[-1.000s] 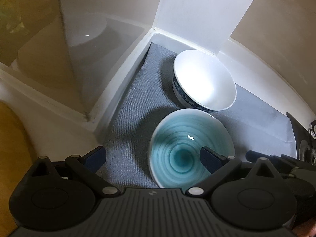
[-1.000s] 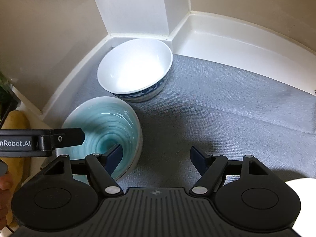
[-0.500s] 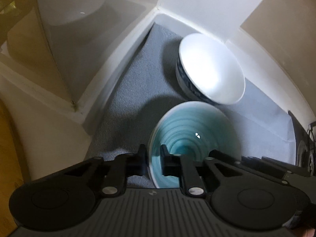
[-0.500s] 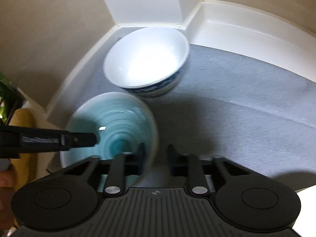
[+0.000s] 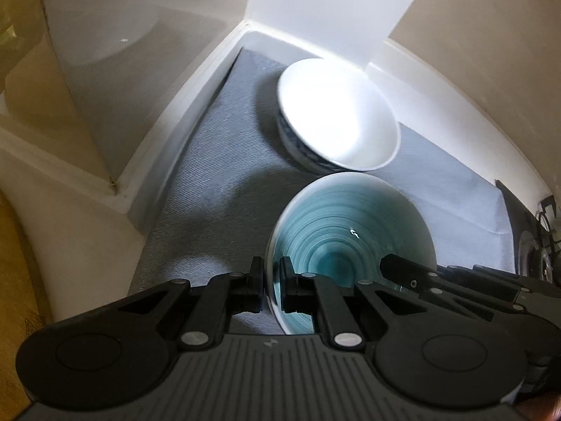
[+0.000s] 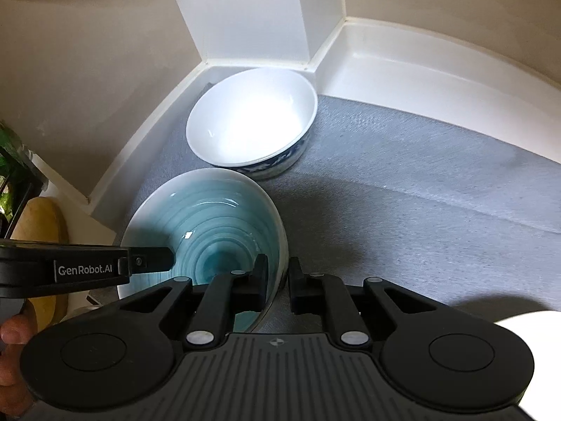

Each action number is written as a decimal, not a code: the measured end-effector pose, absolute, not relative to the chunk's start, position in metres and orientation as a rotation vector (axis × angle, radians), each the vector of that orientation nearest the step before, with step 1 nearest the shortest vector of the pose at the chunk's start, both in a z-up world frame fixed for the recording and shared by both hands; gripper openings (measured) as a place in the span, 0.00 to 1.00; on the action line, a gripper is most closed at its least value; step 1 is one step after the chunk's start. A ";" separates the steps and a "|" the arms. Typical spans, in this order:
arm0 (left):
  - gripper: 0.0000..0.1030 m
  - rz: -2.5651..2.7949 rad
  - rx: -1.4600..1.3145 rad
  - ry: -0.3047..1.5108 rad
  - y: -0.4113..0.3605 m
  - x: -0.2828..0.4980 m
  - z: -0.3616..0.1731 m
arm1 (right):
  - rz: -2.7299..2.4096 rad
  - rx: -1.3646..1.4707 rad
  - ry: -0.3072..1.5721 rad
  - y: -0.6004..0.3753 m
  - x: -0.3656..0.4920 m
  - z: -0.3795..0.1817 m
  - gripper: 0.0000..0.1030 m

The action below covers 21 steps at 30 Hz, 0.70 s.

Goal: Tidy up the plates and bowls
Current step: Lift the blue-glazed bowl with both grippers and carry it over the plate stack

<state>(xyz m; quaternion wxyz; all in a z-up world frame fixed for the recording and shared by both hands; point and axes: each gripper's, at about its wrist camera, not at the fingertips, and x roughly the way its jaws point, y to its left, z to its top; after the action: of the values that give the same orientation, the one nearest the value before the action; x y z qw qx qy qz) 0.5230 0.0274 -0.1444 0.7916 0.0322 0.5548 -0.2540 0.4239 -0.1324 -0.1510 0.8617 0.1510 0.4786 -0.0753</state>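
Note:
A teal bowl (image 5: 350, 231) with ringed inside is held over a grey mat (image 5: 210, 182). My left gripper (image 5: 270, 277) is shut on its left rim. My right gripper (image 6: 277, 275) is shut on its right rim; the bowl shows in the right wrist view (image 6: 210, 224) too. A white bowl (image 5: 336, 112) with a blue patterned outside stands on the mat just behind it, in the back corner, and shows in the right wrist view (image 6: 252, 122). The left gripper's finger (image 6: 147, 263) reaches across the teal bowl from the left.
White raised ledges (image 6: 420, 70) and walls border the mat at the back and left. A white pillar (image 6: 245, 14) stands behind the white bowl. A wooden board (image 6: 38, 224) lies at the left. A white object's edge (image 6: 533, 343) shows at lower right.
Both grippers went from open to shut on opposite rims of the teal bowl. The bowl has risen and moved a little toward the white bowl.

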 end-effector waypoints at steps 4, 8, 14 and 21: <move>0.08 -0.570 0.074 1.170 0.027 0.516 -0.135 | -0.172 0.319 0.982 -0.134 0.413 -0.140 0.12; 0.08 -0.590 0.079 1.143 0.024 0.504 -0.126 | -0.186 0.316 0.956 -0.136 0.401 -0.129 0.12; 0.08 -0.617 0.090 1.102 0.023 0.485 -0.112 | -0.205 0.310 0.920 -0.134 0.381 -0.113 0.12; 0.08 -0.634 0.088 1.071 0.034 0.469 -0.100 | -0.213 0.293 0.890 -0.127 0.359 -0.098 0.12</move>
<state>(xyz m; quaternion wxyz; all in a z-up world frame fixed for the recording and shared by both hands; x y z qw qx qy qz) 0.4695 0.0340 -0.1004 0.8117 0.0411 0.5014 -0.2968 0.3592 -0.1272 -0.0978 0.8868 0.1410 0.4281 -0.1023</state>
